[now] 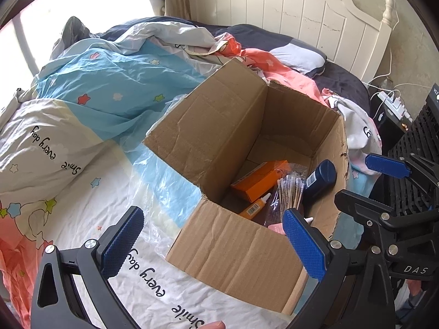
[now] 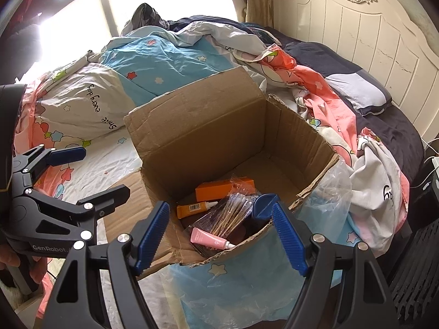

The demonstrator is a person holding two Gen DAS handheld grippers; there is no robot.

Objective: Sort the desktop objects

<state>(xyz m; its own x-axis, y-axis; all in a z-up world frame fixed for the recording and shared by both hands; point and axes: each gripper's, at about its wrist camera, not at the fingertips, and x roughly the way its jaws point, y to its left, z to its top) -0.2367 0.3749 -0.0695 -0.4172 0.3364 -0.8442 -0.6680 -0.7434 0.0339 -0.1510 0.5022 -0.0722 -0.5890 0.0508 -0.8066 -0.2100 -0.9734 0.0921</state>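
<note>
An open cardboard box [image 1: 219,126] [image 2: 208,131] stands on the bed. Inside lie an orange carton [image 1: 259,179] [image 2: 219,189], an orange tube [image 1: 253,207] [image 2: 192,208], a bag of cotton swabs [image 1: 289,189] [image 2: 233,213], a dark blue bottle [image 1: 321,178] [image 2: 263,205] and a pink tube [image 2: 208,238]. My left gripper [image 1: 214,244] is open and empty over the box's near wall. My right gripper [image 2: 219,235] is open and empty above the box's near corner. Each gripper shows in the other's view: the right one at the right edge [image 1: 365,181], the left one at the left edge [image 2: 96,170].
A rumpled star-print duvet [image 1: 104,87] covers the bed. A clear plastic bag [image 2: 329,197] lies beside the box. A white headboard [image 1: 288,13] stands behind. A power strip with cables [image 1: 392,104] and a black crate [image 1: 417,159] sit at the right.
</note>
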